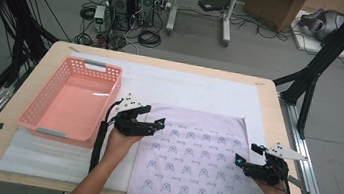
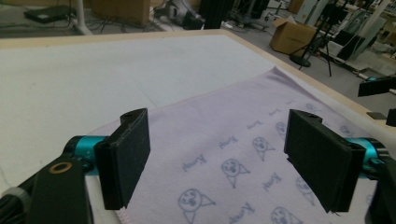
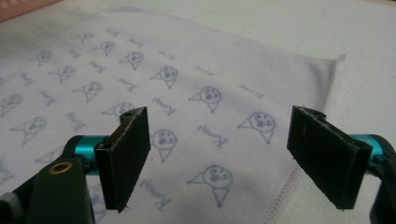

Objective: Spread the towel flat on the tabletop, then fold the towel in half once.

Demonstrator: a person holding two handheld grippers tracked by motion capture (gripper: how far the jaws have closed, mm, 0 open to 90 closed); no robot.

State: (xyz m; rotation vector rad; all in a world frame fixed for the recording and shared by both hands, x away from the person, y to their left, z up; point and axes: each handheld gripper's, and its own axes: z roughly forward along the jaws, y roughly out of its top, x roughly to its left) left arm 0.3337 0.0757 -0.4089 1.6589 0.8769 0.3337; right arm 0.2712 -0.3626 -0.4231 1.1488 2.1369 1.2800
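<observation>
A lilac cloth (image 1: 192, 160) printed with small cartoon faces lies flat on the white mat, reaching to the table's near edge. My left gripper (image 1: 154, 120) hovers over the cloth's left edge near its far corner. Its jaws stand open with nothing between them, and the cloth (image 2: 243, 140) shows below the left gripper (image 2: 217, 158). My right gripper (image 1: 248, 154) is over the cloth's right edge. In the right gripper view the right gripper (image 3: 219, 158) is open above the cloth (image 3: 187, 93) close to its stitched hem, with nothing held.
An empty pink plastic basket (image 1: 39, 97) stands on the table's left side, just left of my left hand. A white mat (image 1: 201, 91) covers most of the wooden table (image 1: 270, 105). Computers, cables and boxes sit on the floor beyond.
</observation>
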